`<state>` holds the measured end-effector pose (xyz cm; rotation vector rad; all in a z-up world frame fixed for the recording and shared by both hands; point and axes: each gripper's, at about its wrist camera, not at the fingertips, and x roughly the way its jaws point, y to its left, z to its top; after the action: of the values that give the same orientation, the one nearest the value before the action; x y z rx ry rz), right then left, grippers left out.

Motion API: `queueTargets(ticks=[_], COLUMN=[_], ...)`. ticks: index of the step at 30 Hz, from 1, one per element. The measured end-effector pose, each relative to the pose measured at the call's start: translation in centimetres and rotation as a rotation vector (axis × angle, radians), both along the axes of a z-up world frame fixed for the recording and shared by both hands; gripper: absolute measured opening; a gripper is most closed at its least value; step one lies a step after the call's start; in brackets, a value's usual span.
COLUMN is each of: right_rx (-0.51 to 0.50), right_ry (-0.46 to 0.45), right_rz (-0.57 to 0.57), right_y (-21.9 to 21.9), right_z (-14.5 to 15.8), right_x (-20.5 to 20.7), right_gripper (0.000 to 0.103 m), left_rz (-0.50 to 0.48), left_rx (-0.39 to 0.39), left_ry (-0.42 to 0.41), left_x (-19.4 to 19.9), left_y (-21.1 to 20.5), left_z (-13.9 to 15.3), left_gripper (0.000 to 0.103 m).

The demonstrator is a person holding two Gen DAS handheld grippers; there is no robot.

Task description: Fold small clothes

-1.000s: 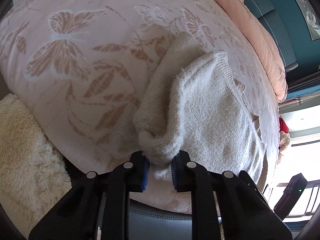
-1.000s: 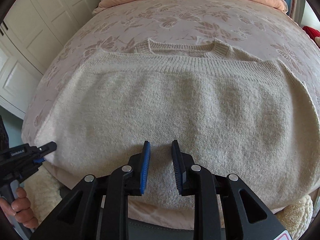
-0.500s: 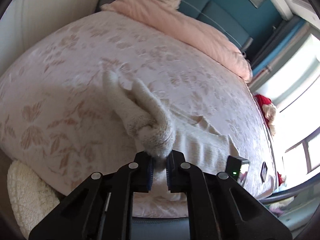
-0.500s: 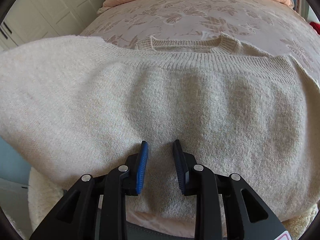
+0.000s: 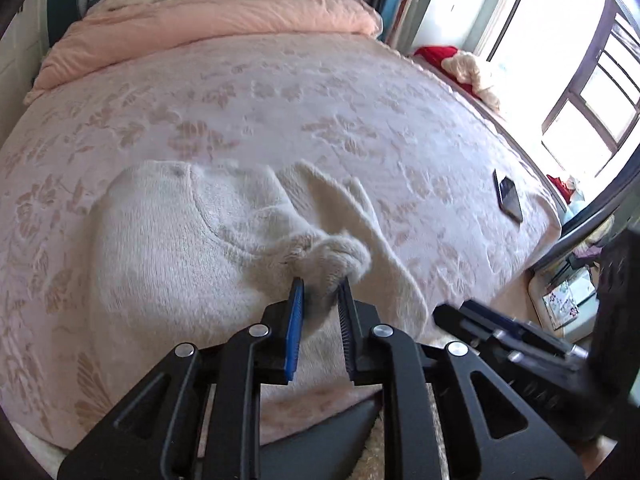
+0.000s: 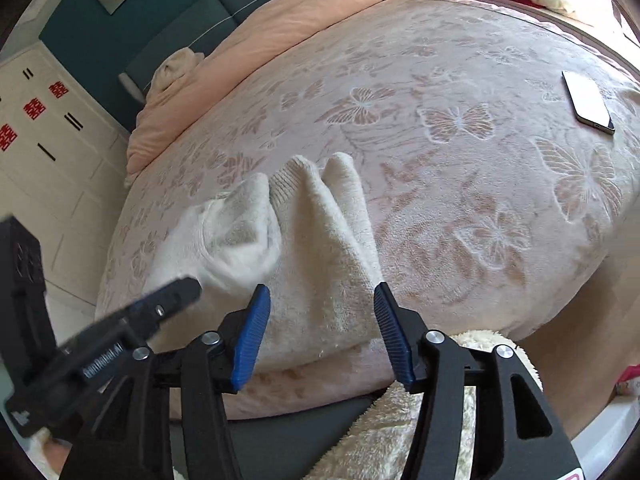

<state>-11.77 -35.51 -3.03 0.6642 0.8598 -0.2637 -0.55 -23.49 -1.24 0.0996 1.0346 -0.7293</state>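
Observation:
A cream knit sweater point(image 5: 168, 240) lies folded on the pink butterfly bedspread point(image 5: 320, 100) near the bed's front edge. My left gripper point(image 5: 320, 288) has a bunched fold of the sweater between its jaws, which stand a little apart around it. In the right wrist view the sweater point(image 6: 320, 248) lies as a narrow folded stack with its cuffs pointing away. My right gripper point(image 6: 320, 300) is wide open just above its near end and holds nothing. The left gripper's body shows blurred at that view's lower left point(image 6: 120, 332).
A phone point(image 5: 508, 196) lies on the bedspread to the right, also in the right wrist view point(image 6: 588, 102). A peach duvet point(image 5: 208, 20) lies at the headboard. A fluffy cream rug point(image 6: 400, 432) lies below the bed's edge. A window is on the right.
My left gripper has carried the sweater's left side across onto the right, narrowing the sweater, and its jaws have widened. My right gripper has opened wide.

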Motion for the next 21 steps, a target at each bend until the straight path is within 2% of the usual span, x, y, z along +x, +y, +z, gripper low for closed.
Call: queueTargets(ticks=[2,3,4,6,8,10,13,14,15,16,17,18,20,21], right_rx=[0.032,0.061,0.094,0.143,0.190,0.237,0.291,0.310,0.325,0.339,0.341,0.343,0.277,0.217], right_ry=[-0.033,-0.046,-0.059,-0.064,-0.045,0.011,0.095,0.102,0.090,0.079,0.059,-0.002,-0.142,-0.184], right_rz=[0.020,0.040,0.068,0.115,0.164,0.189,0.184,0.181,0.180,0.182,0.180,0.181,0.207,0.216], right_y=[-0.1,0.0,0.4,1.4,2.7,3.7,5.1,5.5,5.8,6.0,6.1,5.9,5.7,5.7], right_z=[0.5,0.5,0.3,-0.3,-1.7,-3.8,-6.8,-7.3,-7.4,-7.0,-6.0,-4.3,0.2,2.3], right_x=[-0.1,0.3,1.0,2.9,5.4,7.7,10.0,10.6,11.1,11.4,11.6,11.5,10.5,9.7], right_gripper=[0.073,0.075,0.080,0.084,0.086,0.086,0.086,0.080,0.070,0.038,0.017,0.017,0.015,0.015], left_rz=[0.003,0.021,0.047,0.084,0.115,0.164,0.218,0.207,0.177,0.141,0.119,0.114,0.113,0.121], left_rx=[0.019,0.044,0.065,0.102,0.172,0.225,0.216,0.231,0.248,0.257,0.267,0.271,0.231,0.207], left_ry=[-0.017,-0.045,-0.074,-0.104,-0.119,-0.076,0.007,0.015,0.022,0.022,0.002,-0.027,-0.026,0.003], left_x=[-1.3,-1.9,-2.2,-2.3,-2.1,-1.1,0.4,0.6,0.5,0.4,0.2,-0.1,0.0,0.3], left_y=[1.8,3.0,4.4,7.5,10.0,12.0,13.5,13.3,13.0,12.5,12.1,11.9,11.8,11.9], left_z=[-0.8,-0.8,-0.9,-1.3,-2.1,-3.5,-5.4,-6.0,-6.6,-7.0,-7.2,-7.0,-6.5,-6.4], left_gripper=[0.036,0.055,0.064,0.068,0.072,0.073,0.073,0.073,0.073,0.073,0.073,0.071,0.048,0.028])
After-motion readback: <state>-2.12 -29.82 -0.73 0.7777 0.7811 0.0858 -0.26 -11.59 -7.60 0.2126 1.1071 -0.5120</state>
